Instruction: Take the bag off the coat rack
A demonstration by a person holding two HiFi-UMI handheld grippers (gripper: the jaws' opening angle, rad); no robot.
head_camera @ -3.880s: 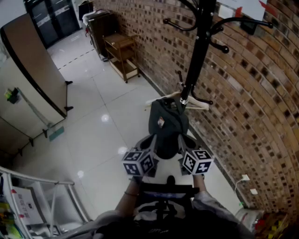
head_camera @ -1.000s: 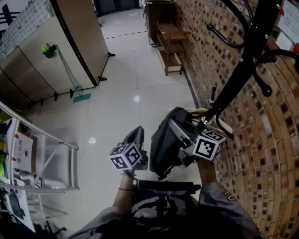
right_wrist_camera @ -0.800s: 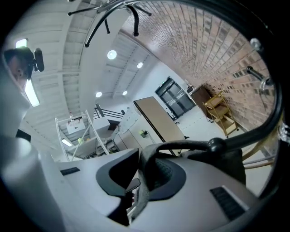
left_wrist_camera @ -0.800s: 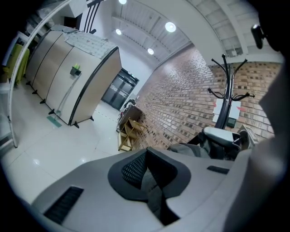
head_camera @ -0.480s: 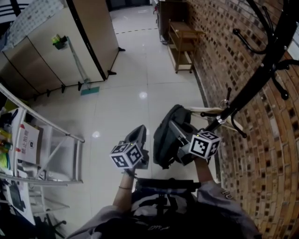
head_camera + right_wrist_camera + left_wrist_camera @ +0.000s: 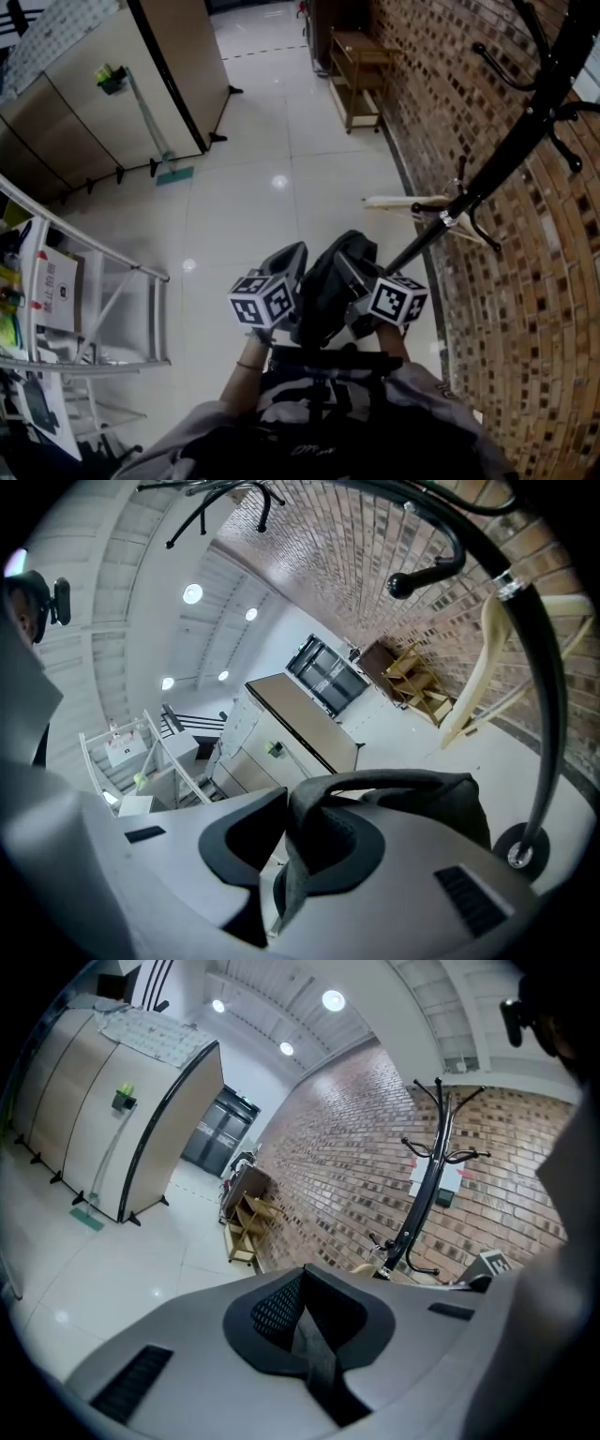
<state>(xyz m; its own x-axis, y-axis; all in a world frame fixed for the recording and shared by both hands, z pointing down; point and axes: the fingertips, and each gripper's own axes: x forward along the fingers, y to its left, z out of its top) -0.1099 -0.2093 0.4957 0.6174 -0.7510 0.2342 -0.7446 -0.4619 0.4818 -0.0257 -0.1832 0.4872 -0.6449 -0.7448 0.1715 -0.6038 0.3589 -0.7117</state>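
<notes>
The dark grey bag hangs close in front of me, between the two grippers and away from the black coat rack. My right gripper is shut on the bag's top handle strap, and the bag's body hangs beyond the jaws. The rack's pole and an empty knobbed hook stand to the right. My left gripper sits beside the bag's left side. Its jaws are closed, and no bag shows past them in the left gripper view.
A pale wooden hanger stays on the rack. The brick wall runs along the right, with a wooden shelf cart further down it. A white metal shelf frame and beige partitions stand at the left.
The right gripper has drawn the bag back towards me, away from the hanger and the rack's pole. The left gripper has closed in on the bag's side.
</notes>
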